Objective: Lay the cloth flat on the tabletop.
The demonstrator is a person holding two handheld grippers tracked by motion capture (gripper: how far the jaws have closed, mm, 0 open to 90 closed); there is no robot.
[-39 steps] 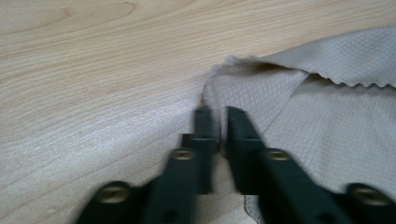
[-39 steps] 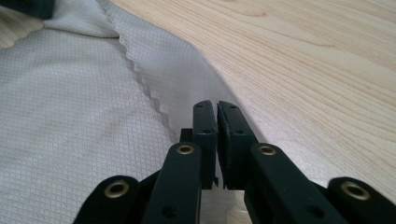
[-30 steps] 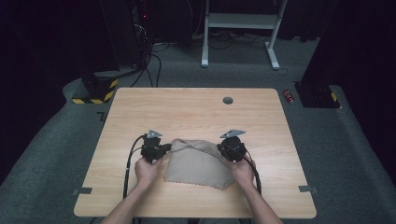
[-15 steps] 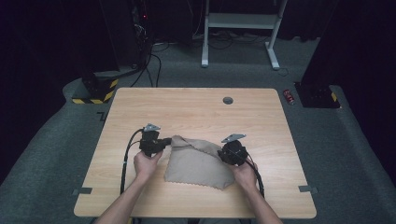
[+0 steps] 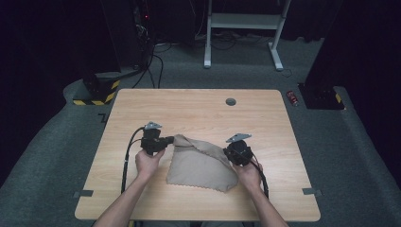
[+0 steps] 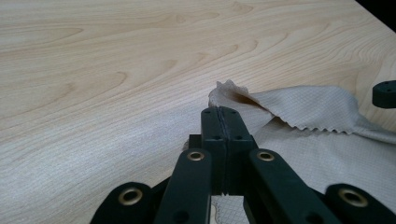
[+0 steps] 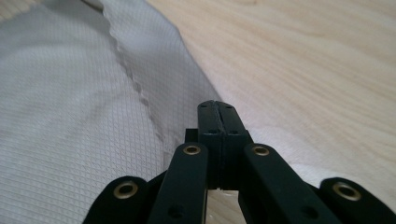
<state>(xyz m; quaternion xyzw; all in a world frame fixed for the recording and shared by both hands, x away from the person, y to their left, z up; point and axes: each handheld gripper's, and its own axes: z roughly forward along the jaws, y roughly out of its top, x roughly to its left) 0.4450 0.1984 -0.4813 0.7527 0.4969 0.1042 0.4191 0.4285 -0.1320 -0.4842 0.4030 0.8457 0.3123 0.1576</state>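
Observation:
A beige cloth (image 5: 201, 166) lies rumpled on the wooden table (image 5: 198, 113) between my two grippers. My left gripper (image 5: 171, 140) is shut on the cloth's far left corner, which stands up in a small fold. In the left gripper view the jaws (image 6: 219, 111) meet with the cloth (image 6: 322, 107) bunched at their tips. My right gripper (image 5: 228, 152) sits at the cloth's right edge. Its jaws have just been closing, and in the right gripper view they (image 7: 215, 105) are shut with the cloth's edge (image 7: 79, 116) running in between them.
A round grommet hole (image 5: 231, 101) sits near the table's far edge. On the carpet beyond are a white desk frame (image 5: 243, 21), a yellow-and-black striped base (image 5: 97, 92) with cables, and a small red object (image 5: 293, 98). Bare wood surrounds the cloth.
The cloth's far edge, stretched fairly straight between the grippers a second ago, now sags toward the right gripper. Both hands stay about where they were.

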